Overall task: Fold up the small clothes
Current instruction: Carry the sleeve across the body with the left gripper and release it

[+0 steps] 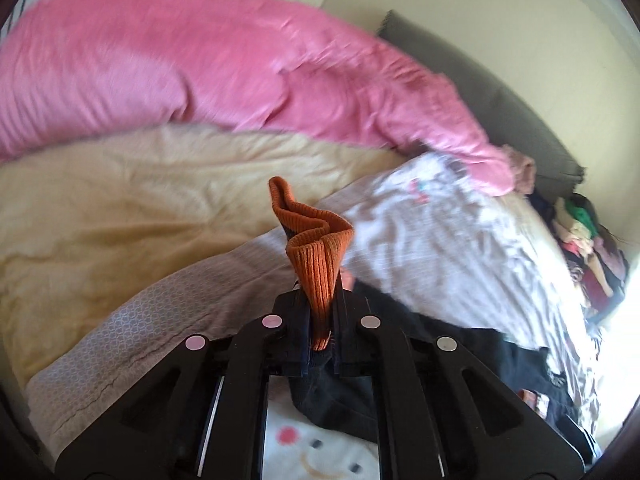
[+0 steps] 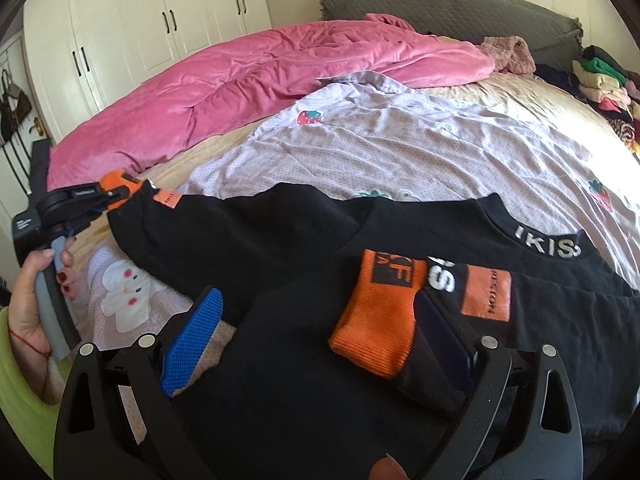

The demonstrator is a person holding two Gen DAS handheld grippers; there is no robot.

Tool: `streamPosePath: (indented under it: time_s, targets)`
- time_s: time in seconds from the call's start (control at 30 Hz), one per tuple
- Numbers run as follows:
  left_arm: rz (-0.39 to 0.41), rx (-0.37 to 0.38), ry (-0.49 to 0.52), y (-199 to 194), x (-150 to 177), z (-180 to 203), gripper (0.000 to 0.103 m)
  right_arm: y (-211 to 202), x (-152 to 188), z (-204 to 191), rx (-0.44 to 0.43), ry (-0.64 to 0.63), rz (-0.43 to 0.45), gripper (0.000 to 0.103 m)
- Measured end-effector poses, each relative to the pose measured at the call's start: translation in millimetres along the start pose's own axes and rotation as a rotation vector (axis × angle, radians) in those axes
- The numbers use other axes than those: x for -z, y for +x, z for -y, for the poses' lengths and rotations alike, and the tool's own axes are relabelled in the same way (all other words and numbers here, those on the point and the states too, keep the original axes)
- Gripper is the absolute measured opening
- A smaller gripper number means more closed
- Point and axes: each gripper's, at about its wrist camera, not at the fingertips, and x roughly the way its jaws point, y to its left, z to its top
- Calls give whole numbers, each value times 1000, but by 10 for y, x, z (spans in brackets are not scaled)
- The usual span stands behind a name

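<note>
Black top (image 2: 320,240) lies spread on the bed (image 2: 440,152), body flat so sleeves can fold in. Left gripper (image 1: 318,320) clamps one orange cuff (image 1: 316,248), stretching that sleeve out. Right gripper (image 2: 316,320) gapes w/ nothing held, over 2nd cuff (image 2: 376,320).

Bed (image 2: 520,128) w/ pink duvet (image 2: 240,80), white wardrobe (image 2: 160,12) behind
</note>
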Motion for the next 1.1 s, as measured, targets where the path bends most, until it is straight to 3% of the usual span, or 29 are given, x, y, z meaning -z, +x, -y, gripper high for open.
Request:
streamPosePath:
  time_s: [0.13, 0.5, 1.1]
  targets:
    - [46, 59, 60, -254, 31, 292, 2, -141, 90, 177, 8, 51, 12, 96]
    - [60, 246, 165, -687, 277, 1032, 2, -681, 473, 754, 57, 185, 52, 96]
    - [-84, 449, 406, -839, 1133, 2231, 2, -1355, 822, 1354, 154, 288, 115, 96]
